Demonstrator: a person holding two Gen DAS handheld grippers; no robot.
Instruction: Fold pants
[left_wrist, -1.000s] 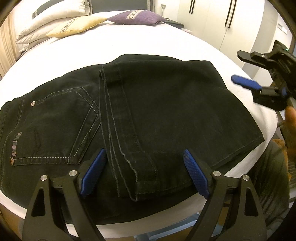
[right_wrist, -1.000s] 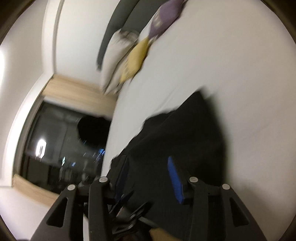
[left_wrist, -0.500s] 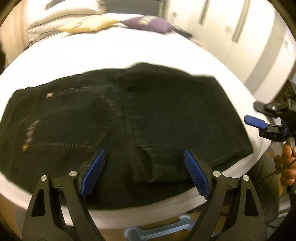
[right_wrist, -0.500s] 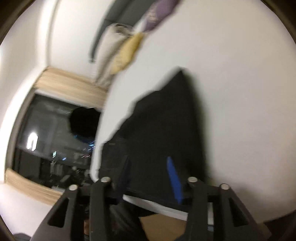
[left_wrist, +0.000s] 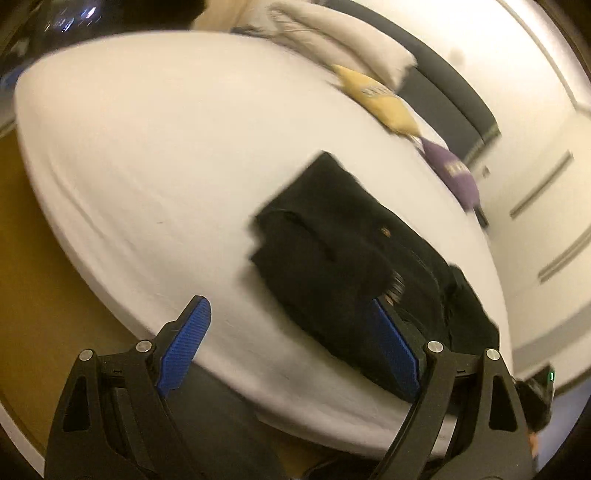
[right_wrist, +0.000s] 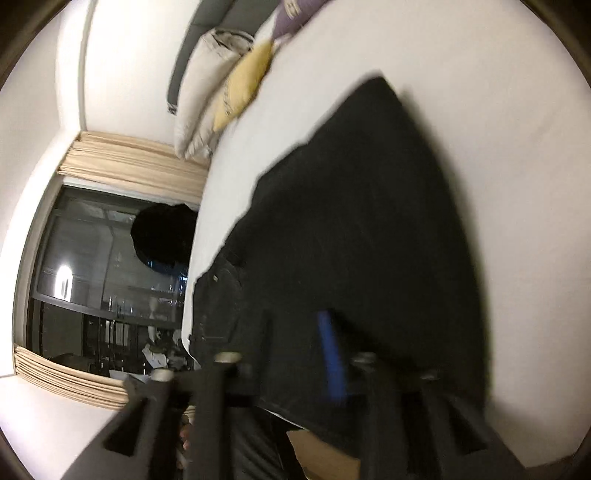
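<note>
Black folded pants (left_wrist: 354, 258) lie on the white bed (left_wrist: 147, 147) near its front edge; they also show in the right wrist view (right_wrist: 351, 229). My left gripper (left_wrist: 291, 350) is open and empty, held in front of the bed's edge, with its right finger over the pants' near end. My right gripper (right_wrist: 295, 350) is blurred, open and empty, just off the pants' near edge.
White pillows (left_wrist: 340, 44), a yellow cushion (left_wrist: 380, 99) and a purple cushion (left_wrist: 454, 173) lie at the head of the bed. A dark window with beige curtains (right_wrist: 103, 280) stands to the left in the right wrist view. White wardrobe doors (left_wrist: 546, 206) stand at the right.
My left gripper has swung left and tilted, so the pants now lie to the right of its view. My right gripper has moved closer to the pants. Both stay open.
</note>
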